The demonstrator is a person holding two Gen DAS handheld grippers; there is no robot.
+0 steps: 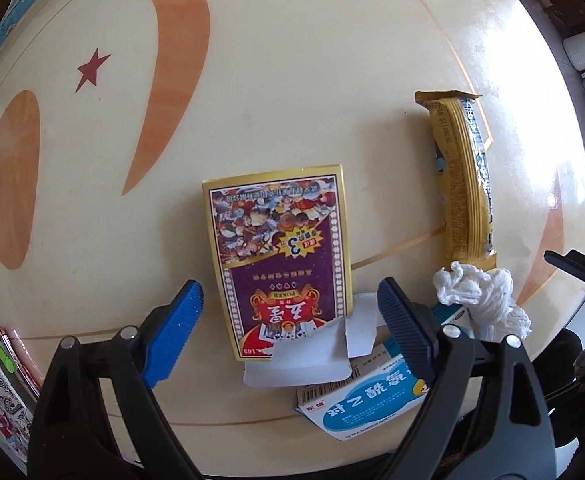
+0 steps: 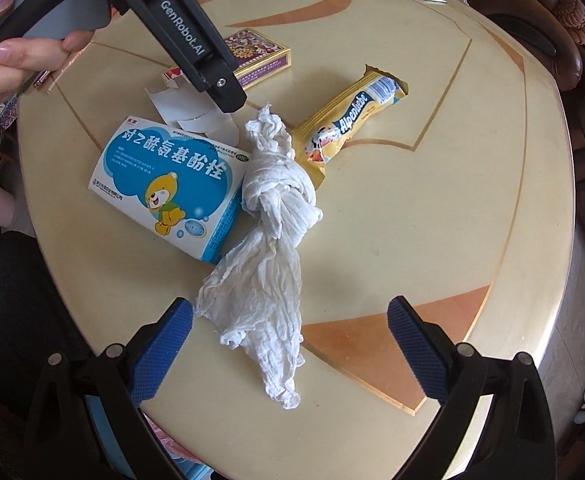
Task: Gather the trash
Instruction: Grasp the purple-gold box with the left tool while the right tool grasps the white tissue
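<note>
1. The trash lies clustered on the round cream table (image 2: 432,216): a knotted white tissue (image 2: 268,216), a blue-and-white medicine box (image 2: 168,184) touching the tissue's left side, a yellow candy wrapper (image 2: 352,120) running out from behind the knot, and a purple card box (image 1: 280,256) with its torn white flap (image 1: 312,360) open.
2. The tissue's long axis runs from the knot near the medicine box down toward the right gripper (image 2: 290,352), its loose tail ending between that gripper's blue pads (image 2: 164,352).
3. The right gripper stands wide open, holding nothing, pointed steeply down over the tail; it is plainly the nearer hand for the tissue.
4. The left gripper (image 1: 290,320) is likewise wide open and empty, pointing straight down with the card box's lower end lying between its pads (image 1: 176,332), the box's long axis running away from the camera.
5. My judgement: each hand is lined up on its own piece, so the next move is probably a drop and a close.
</note>
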